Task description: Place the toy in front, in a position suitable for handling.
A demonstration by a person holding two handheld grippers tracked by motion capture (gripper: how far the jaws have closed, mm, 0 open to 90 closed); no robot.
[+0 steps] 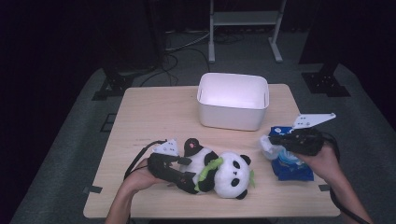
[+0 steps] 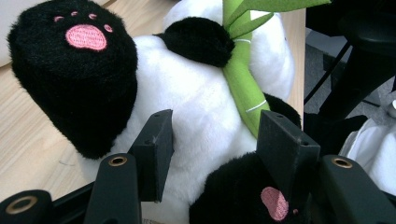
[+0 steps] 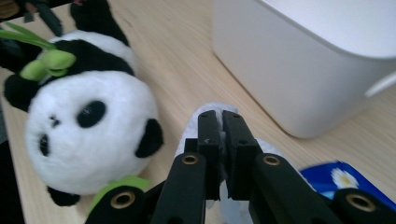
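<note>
A black-and-white panda plush lies on its back at the table's front centre, a green bamboo stalk across its chest. My left gripper is open, one jaw on each side of the panda's white belly near a black leg. To the right, my right gripper is shut on a white tissue over a blue tissue pack. In the right gripper view the jaws pinch the tissue a little above the table, with the panda's head to the left.
A white plastic bin stands at the back centre of the wooden table, close to the right gripper; its wall rises just beyond the jaws. The blue pack lies near the table's right front edge. Cables and stand legs lie on the floor behind.
</note>
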